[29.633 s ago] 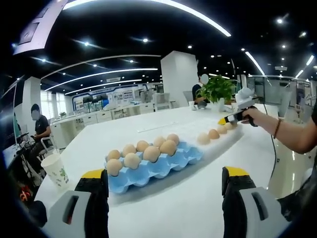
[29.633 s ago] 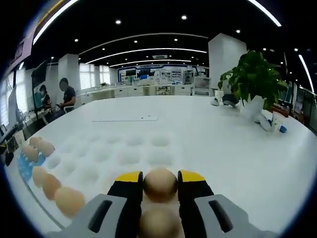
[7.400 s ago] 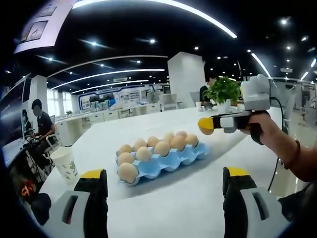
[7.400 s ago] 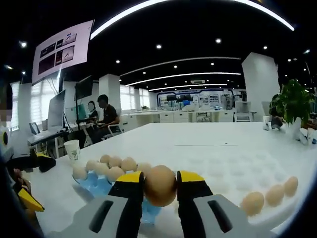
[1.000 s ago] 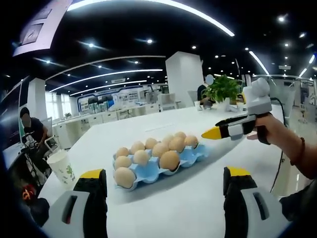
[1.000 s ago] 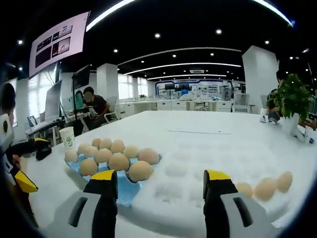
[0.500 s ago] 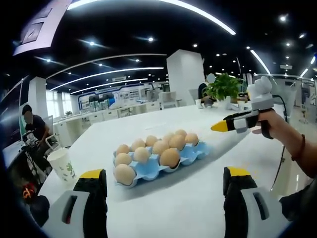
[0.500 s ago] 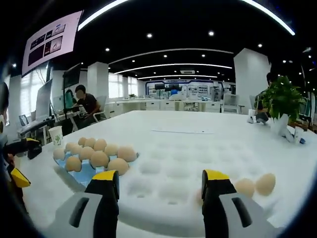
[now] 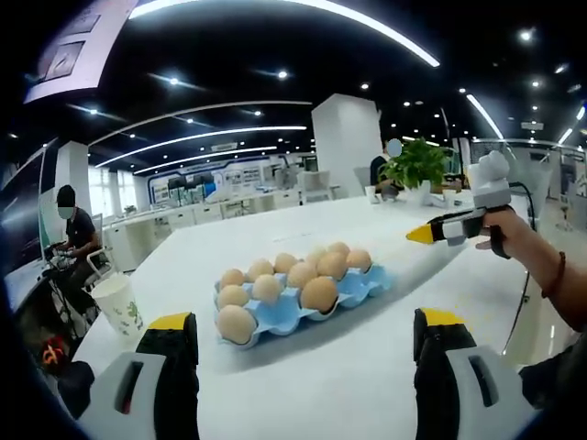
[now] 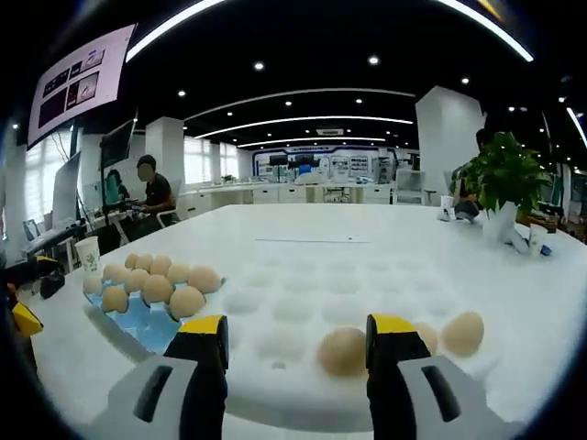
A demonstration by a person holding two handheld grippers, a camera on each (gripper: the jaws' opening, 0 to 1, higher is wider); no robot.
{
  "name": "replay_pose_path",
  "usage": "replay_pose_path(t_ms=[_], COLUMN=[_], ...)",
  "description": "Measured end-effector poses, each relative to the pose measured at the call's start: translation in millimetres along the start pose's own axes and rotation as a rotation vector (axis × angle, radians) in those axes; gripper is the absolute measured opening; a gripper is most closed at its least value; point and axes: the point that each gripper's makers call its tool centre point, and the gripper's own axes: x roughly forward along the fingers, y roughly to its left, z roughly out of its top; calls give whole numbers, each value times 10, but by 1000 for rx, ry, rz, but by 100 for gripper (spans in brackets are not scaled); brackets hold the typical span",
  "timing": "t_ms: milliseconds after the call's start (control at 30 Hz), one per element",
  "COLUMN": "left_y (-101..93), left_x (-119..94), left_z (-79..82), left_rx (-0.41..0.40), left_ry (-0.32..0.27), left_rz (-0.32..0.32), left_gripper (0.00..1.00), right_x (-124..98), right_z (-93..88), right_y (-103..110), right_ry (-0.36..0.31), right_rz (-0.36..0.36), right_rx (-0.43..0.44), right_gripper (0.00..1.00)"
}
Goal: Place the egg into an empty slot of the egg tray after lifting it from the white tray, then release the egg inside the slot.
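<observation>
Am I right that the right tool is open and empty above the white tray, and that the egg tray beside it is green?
Not quite: the egg tray is blue, as the right gripper view shows. The right tool is indeed open and empty above the white tray.

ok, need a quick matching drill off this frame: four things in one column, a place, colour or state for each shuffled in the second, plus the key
Things:
1. egg tray
2. white tray
3. paper cup
4. right tongs

Place, colour or state:
A. open, nothing held
B. blue, eggs in most slots
C. standing on the table left of the blue tray in the left gripper view
D. mostly empty dimples, a few eggs near the tongs

Pairs: 1-B, 2-D, 3-C, 4-A
</observation>
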Motion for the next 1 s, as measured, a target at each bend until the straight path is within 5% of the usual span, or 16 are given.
replay_pose_path(t_ms=[700,1000], left_y=[16,17], left_x=[3,24], left_z=[39,89], left_rx=[20,14], left_ry=[-1,-18], left_rz=[-1,-5], left_gripper=[100,100], right_x=[27,103], right_z=[-181,-192], right_y=[-346,-330], right_ry=[55,65], right_rz=[-117,-99], right_rx=[25,-9], right_gripper=[29,29])
